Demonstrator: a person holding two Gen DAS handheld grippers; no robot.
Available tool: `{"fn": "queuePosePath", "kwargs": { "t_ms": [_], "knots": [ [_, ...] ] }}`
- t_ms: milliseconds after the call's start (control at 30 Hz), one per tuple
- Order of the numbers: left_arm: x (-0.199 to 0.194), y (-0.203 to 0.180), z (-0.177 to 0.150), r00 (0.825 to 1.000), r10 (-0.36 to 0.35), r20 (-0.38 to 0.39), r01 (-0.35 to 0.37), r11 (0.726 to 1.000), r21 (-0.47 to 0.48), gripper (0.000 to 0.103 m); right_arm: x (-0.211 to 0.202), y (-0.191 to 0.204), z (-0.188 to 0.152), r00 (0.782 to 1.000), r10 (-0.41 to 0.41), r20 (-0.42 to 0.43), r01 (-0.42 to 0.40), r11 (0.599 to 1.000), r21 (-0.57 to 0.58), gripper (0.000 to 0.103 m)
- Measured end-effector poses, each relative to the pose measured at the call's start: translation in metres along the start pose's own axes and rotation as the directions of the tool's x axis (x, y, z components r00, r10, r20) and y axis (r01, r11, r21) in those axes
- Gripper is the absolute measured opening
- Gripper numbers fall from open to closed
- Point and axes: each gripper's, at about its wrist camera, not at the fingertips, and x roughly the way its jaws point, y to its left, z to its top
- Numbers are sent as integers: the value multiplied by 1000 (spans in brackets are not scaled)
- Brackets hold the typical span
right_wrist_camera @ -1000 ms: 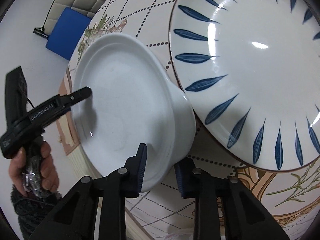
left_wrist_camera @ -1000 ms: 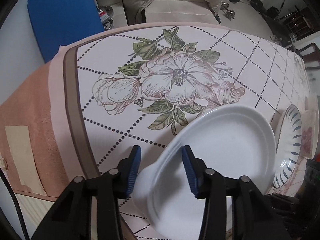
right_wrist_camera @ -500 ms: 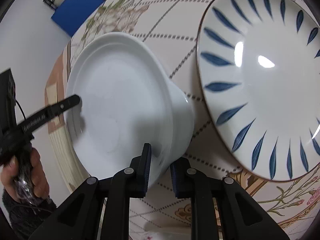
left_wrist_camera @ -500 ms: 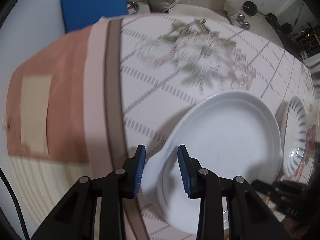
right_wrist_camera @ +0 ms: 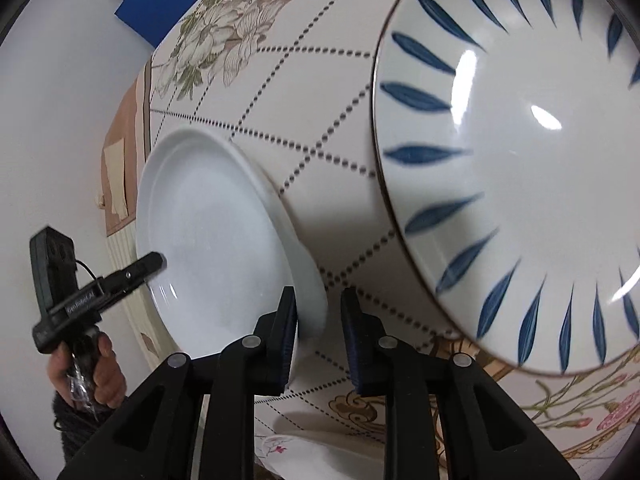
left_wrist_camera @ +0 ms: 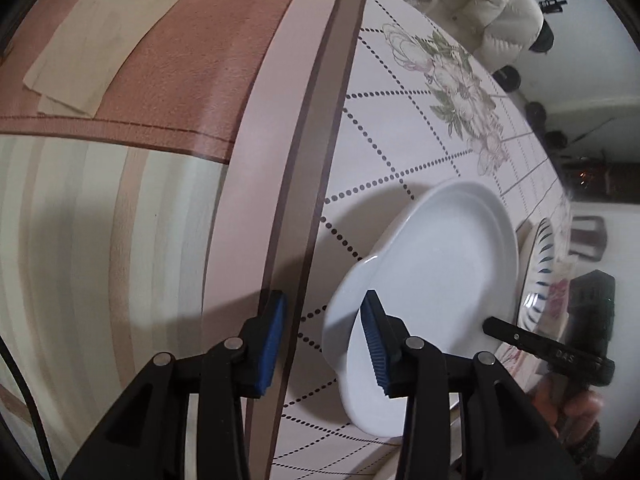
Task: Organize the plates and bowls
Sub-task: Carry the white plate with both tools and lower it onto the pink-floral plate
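Observation:
A plain white dish (left_wrist_camera: 436,276) with a handle tab lies on the flowered tablecloth (left_wrist_camera: 384,136); it also shows in the right wrist view (right_wrist_camera: 212,240). My left gripper (left_wrist_camera: 324,336) is open, its jaws standing either side of the dish's near tab, the right pad over the dish. My right gripper (right_wrist_camera: 318,332) is open, its jaws straddling the dish's opposite tab. A large white plate with blue leaf strokes (right_wrist_camera: 520,160) lies beside the dish; its edge shows in the left wrist view (left_wrist_camera: 538,264).
The table edge with its pink and brown border (left_wrist_camera: 280,184) runs just left of the dish, with the cloth's hanging side (left_wrist_camera: 120,80) beyond. A blue panel (right_wrist_camera: 160,4) stands past the far table end. A cream jacket (left_wrist_camera: 480,12) lies behind the table.
Both grippers opened wider on the dish's tabs. The left gripper swung left toward the table edge. The dish tilted flatter and sits farther from the blue-leaf plate.

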Motion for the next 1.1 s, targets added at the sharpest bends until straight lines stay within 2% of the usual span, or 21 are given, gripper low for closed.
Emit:
{"fn": "queuePosePath", "kwargs": {
  "t_ms": [67, 133, 167, 300, 367, 400, 467, 567, 800, 1100],
  "knots": [
    [0, 0, 2, 1000, -7, 5, 7, 1000, -6, 36, -6, -5, 3, 1000, 5, 3, -5, 1000, -3, 29],
    [3, -4, 5, 1000, -5, 12, 5, 1000, -3, 36, -8, -5, 9, 1000, 24, 1, -24, 1000, -6, 36],
    [3, -6, 5, 1000, -3, 13, 3, 1000, -3, 36, -6, -3, 10, 999, 34, 0, -34, 999, -12, 43],
    [3, -5, 11, 1000, 9, 16, -9, 1000, 19, 35, -6, 6, 21, 1000, 17, 11, -17, 1000, -21, 44],
    [3, -8, 12, 1000, 21, 16, -22, 999, 35, 34, -7, 7, 22, 1000, 2, 10, -2, 999, -32, 41],
    [4, -11, 11, 999, 30, 15, -30, 998, 48, 32, -4, 8, 21, 1000, -6, 7, 6, 999, -40, 26],
    [11, -19, 8, 999, 37, -8, -36, 997, 74, 22, -3, 7, 19, 1000, -25, 4, 26, 999, -48, 19],
    [12, -25, 4, 997, 81, 20, -83, 991, 107, 22, 2, 12, 20, 1000, -22, 9, 22, 999, -49, 19],
    [10, -28, 0, 993, 110, 41, -113, 989, 100, 20, 1, 13, 17, 1000, -22, 18, 23, 998, -57, 18],
    [-7, -30, -9, 990, 116, 82, -123, 987, 98, 19, -9, 17, 9, 1000, 17, 1, -17, 998, -57, 16]
  ]
}}
